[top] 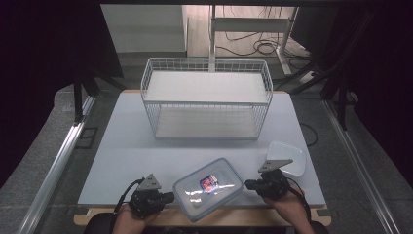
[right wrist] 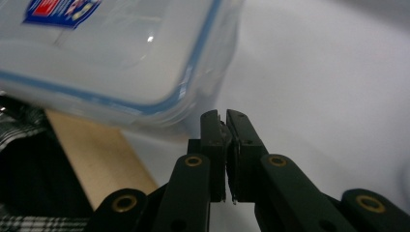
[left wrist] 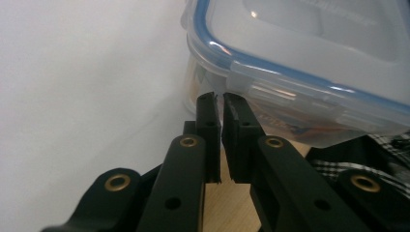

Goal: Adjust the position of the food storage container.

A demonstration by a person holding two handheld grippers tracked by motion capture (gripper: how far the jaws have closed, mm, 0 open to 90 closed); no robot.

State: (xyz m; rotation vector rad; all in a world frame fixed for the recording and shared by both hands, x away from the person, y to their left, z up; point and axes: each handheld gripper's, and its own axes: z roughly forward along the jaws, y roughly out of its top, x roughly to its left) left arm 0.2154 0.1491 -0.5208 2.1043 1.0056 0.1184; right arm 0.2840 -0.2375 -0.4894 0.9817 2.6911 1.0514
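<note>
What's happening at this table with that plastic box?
A person sits at a white table with a pair of tongs in each hand. Both the left tongs and the right tongs are shut, holding nothing, and sit against opposite ends of a lidded plastic box at the near edge. A small white dish lies to the right, and a wire rack stands farther back.

Both hand-held grippers (top: 170, 197) (top: 247, 184) closed, empty

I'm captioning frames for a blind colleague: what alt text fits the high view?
A clear lidded container with a blue seal sits at the table's near edge between two shut hand-held tongs, left and right. Behind stand a white wire rack and a small white dish.
</note>
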